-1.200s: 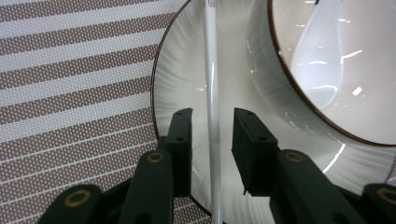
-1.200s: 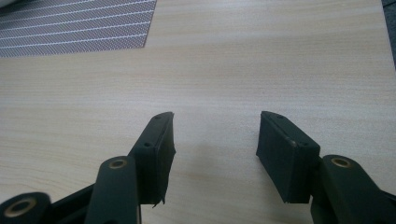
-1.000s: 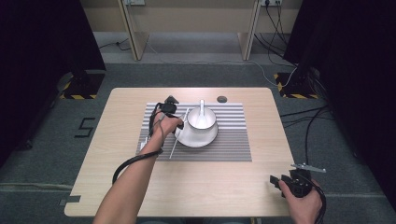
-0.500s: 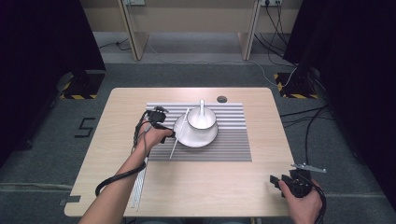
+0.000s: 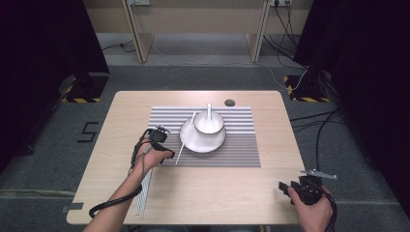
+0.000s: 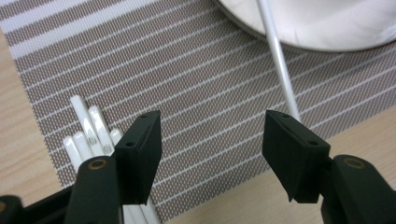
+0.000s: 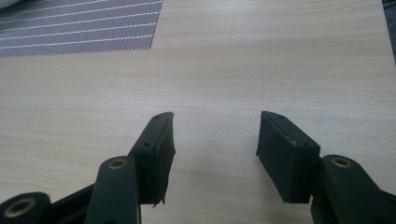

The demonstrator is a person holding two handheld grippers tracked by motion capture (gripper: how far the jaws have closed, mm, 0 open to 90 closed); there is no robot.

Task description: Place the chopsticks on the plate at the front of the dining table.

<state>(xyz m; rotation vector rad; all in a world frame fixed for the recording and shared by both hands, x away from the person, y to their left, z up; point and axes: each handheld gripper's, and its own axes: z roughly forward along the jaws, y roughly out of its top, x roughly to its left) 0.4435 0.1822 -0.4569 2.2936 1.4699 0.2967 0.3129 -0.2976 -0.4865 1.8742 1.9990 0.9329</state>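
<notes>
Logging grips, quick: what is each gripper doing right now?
Left gripper: open, empty, over the mat, a chopstick lying past its jaws.
Right gripper: open, empty, over bare table.

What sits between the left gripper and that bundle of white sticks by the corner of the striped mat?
Nothing visible blocks it. The left gripper hangs with jaws open and empty over the striped mat. The white sticks lie beside its jaw, uncovered. A single stick leans on the plate farther off.
</notes>
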